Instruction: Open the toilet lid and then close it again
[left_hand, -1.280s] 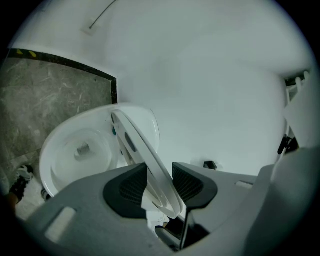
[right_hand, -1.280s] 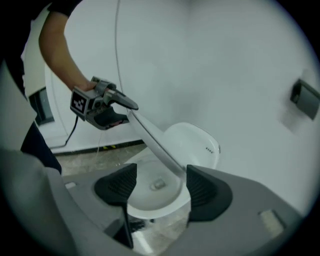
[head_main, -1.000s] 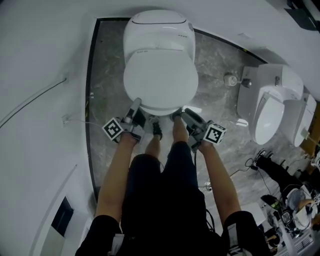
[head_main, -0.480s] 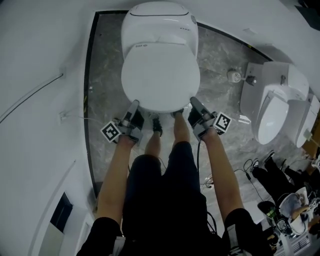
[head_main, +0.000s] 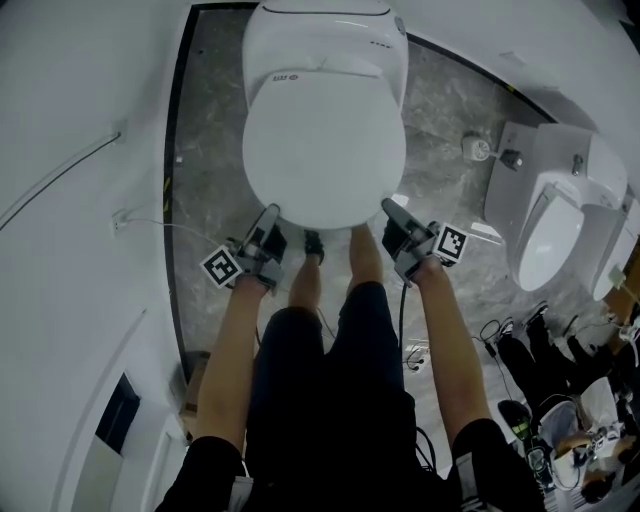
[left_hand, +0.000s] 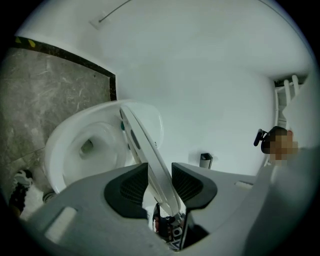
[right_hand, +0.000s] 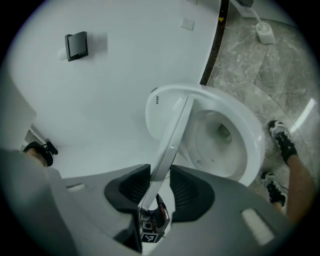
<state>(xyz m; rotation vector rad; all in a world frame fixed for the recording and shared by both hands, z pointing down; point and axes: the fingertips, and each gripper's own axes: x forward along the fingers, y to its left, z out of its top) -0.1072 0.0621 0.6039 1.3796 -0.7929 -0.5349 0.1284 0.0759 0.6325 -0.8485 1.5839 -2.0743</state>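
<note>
The smooth, glossy white oval toilet lid (head_main: 322, 150) sits over the grey veined stone floor (head_main: 205, 140), held at either side of its front rim. The left gripper (left_hand: 160, 172) is clamped on the lid's thin edge, its ribbed black pads (left_hand: 131, 186) having just drawn closer. Past it the rounded glazed bowl (left_hand: 90, 145) shows under the slightly raised lid. The right gripper (right_hand: 160, 172), whose jaws have just been closing, pinches the same thin rim between its own dark ridged pads.
</note>
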